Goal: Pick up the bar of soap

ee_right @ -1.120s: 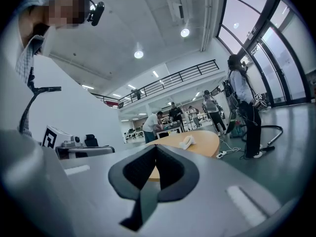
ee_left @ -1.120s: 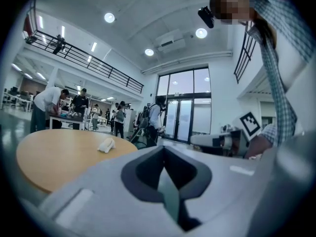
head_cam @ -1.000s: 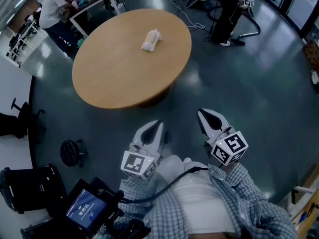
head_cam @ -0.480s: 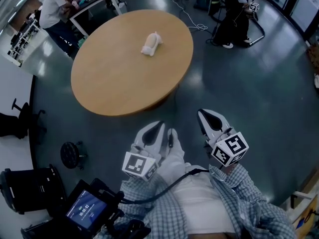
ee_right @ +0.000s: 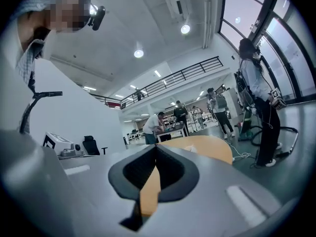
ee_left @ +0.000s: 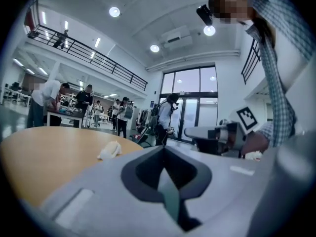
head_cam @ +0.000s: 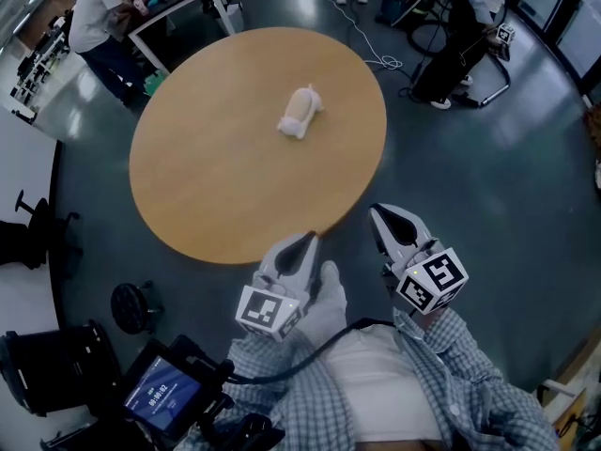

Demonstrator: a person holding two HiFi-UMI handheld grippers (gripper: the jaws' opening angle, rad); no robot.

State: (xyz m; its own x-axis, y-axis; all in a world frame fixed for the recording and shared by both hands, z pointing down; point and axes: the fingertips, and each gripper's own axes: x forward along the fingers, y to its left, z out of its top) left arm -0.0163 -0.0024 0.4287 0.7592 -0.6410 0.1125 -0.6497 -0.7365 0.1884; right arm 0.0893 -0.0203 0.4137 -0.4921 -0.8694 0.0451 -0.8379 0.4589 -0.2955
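The bar of soap (head_cam: 300,113) is a pale, lumpy shape lying on the far half of a round wooden table (head_cam: 216,158). Both grippers are held side by side at the table's near edge, well short of the soap. My left gripper (head_cam: 307,241) has its tips just over the rim, jaws together and empty. My right gripper (head_cam: 377,213) hangs over the floor just right of the rim, also shut and empty. In the left gripper view the soap (ee_left: 109,150) lies ahead and left of the closed jaws (ee_left: 163,149). The right gripper view shows the table (ee_right: 212,147) beyond its shut jaws (ee_right: 155,147).
A person (head_cam: 94,17) bends over a workbench beyond the table at the far left. Another person (head_cam: 465,50) stands at the far right among floor cables. A small stool (head_cam: 134,306) and a black chair (head_cam: 52,365) stand at my left.
The table has drawn nearer in the head view. Both grippers have advanced to its near edge, the left one's tips now over the rim. Both jaws stayed shut.
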